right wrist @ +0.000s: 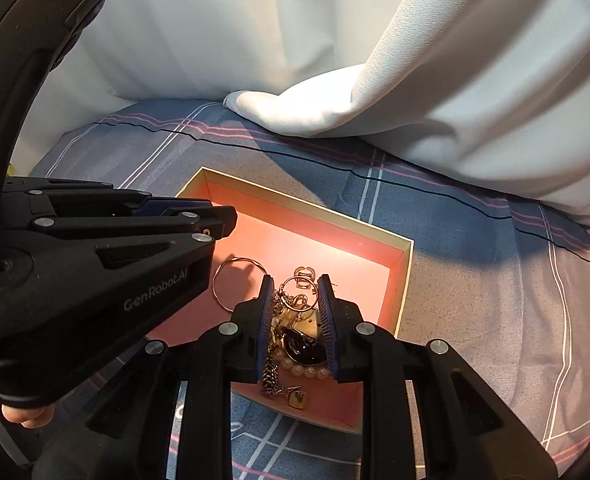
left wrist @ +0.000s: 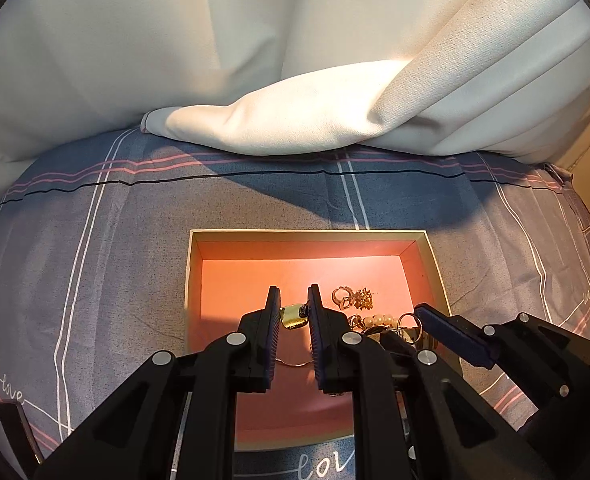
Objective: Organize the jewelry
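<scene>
An open box with a pink inside point(left wrist: 255, 280) point(right wrist: 295, 240) lies on the bedsheet. A heap of jewelry point(right wrist: 299, 320) lies in it: rings, a pearl strand point(right wrist: 309, 371), a chain, a dark round piece and a thin hoop point(right wrist: 235, 280). My left gripper point(left wrist: 293, 300) hangs over the box, jaws slightly apart around a gold pendant point(left wrist: 294, 317) with a thin chain below; grip cannot be judged. My right gripper point(right wrist: 295, 284) is down in the heap, jaws partly open around a ring and the dark piece. It also shows in the left wrist view point(left wrist: 455, 336).
The box sits on a grey-blue plaid sheet point(left wrist: 95, 240) printed with "love". A white curtain point(left wrist: 295, 120) drapes onto the sheet behind the box. The left gripper's body point(right wrist: 95, 272) crosses the box's left side in the right wrist view.
</scene>
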Motion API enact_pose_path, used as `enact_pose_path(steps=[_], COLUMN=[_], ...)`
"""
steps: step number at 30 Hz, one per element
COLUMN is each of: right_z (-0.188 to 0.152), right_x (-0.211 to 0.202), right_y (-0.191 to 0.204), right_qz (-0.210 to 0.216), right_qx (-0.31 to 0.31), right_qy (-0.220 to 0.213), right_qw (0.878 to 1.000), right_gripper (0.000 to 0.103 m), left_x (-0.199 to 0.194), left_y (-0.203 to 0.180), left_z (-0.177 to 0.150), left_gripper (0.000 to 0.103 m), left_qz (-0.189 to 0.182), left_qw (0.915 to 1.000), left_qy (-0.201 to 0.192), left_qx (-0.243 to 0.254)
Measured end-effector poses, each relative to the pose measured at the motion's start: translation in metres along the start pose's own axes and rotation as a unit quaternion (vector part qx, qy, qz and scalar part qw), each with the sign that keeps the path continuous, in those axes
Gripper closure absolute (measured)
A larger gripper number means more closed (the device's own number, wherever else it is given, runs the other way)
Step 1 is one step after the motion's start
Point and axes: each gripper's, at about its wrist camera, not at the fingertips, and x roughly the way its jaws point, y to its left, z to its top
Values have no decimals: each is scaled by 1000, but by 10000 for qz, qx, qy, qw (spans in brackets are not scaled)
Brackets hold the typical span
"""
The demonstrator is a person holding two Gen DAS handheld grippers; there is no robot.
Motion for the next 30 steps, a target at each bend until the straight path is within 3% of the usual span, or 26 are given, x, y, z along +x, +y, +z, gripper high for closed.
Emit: enact_pose_path(steps=[14, 16, 17, 18, 19, 20, 26, 30], right_z=[-2, -4, -4, -5, -6, -7, -10, -21], right_x=[-2, -3, -3, -5, -9, -12, -20, -34], right_y=[6, 8, 9, 10, 12, 14, 14, 15], right_qz=[65, 50, 31, -71, -236, -323, -323, -374], right_qx=[-66, -104, -117, -149, -205, -260, -192, -85], right_qy=[50, 78, 93, 43, -85, -193, -345, -645], right_qw=[9999, 9999, 9999, 9999, 9995, 9990, 9987, 9972], right_gripper=[80, 77, 59, 28, 18, 15, 10, 8], left_x=[-1, -2, -4, -8, -12, -14, -21, -43], left_y=[-1, 0, 1, 2, 2, 2, -3, -8], left_z=[0, 0, 1, 1, 1, 1, -4, -16], left_gripper=[88, 61, 23, 6, 7, 6, 6, 6], left_qz=[112, 26, 45, 58, 29, 1, 66, 82], left_qw=[9999, 10000, 9999, 9997, 9994, 9994, 9994, 9964], left_qy=[-32, -1, -23, -116, -231, -252, -351, -842], left_qx=[-7, -67, -141, -203, -238, -239, -51, 42])
